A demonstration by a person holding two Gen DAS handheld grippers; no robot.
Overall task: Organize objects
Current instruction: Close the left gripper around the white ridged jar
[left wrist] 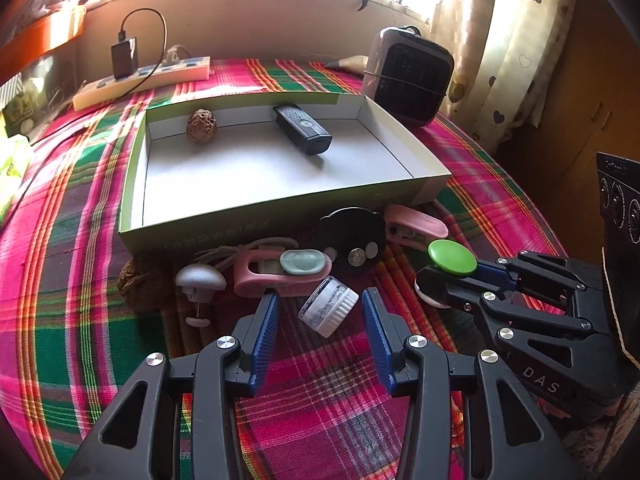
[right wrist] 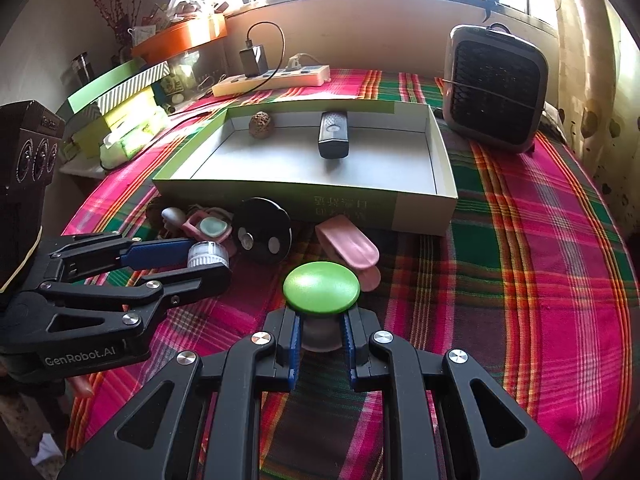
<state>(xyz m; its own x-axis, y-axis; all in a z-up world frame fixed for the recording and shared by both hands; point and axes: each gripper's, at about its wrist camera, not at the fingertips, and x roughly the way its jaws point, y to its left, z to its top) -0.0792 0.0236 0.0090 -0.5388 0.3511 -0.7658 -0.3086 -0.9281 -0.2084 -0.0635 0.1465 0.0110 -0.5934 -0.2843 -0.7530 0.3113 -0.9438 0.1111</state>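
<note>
An open cardboard box (left wrist: 280,196) (right wrist: 360,204) on the plaid cloth holds a walnut (left wrist: 201,125) (right wrist: 261,124) and a black remote (left wrist: 303,129) (right wrist: 333,135). In front of it lie small objects. My left gripper (left wrist: 320,306) (right wrist: 208,264) is open around a small white jar (left wrist: 329,311) (right wrist: 207,254) lying on its side. My right gripper (right wrist: 320,326) (left wrist: 432,284) is shut on the white stem of a green mushroom-shaped knob (right wrist: 321,288) (left wrist: 452,257).
A silver mushroom knob (left wrist: 199,280), a walnut (left wrist: 138,286), pink clips (left wrist: 280,270) (left wrist: 416,226) (right wrist: 348,246) and a black disc (left wrist: 354,238) (right wrist: 262,230) lie before the box. A heater (left wrist: 410,76) (right wrist: 494,86) and a power strip (left wrist: 140,80) (right wrist: 272,78) stand behind.
</note>
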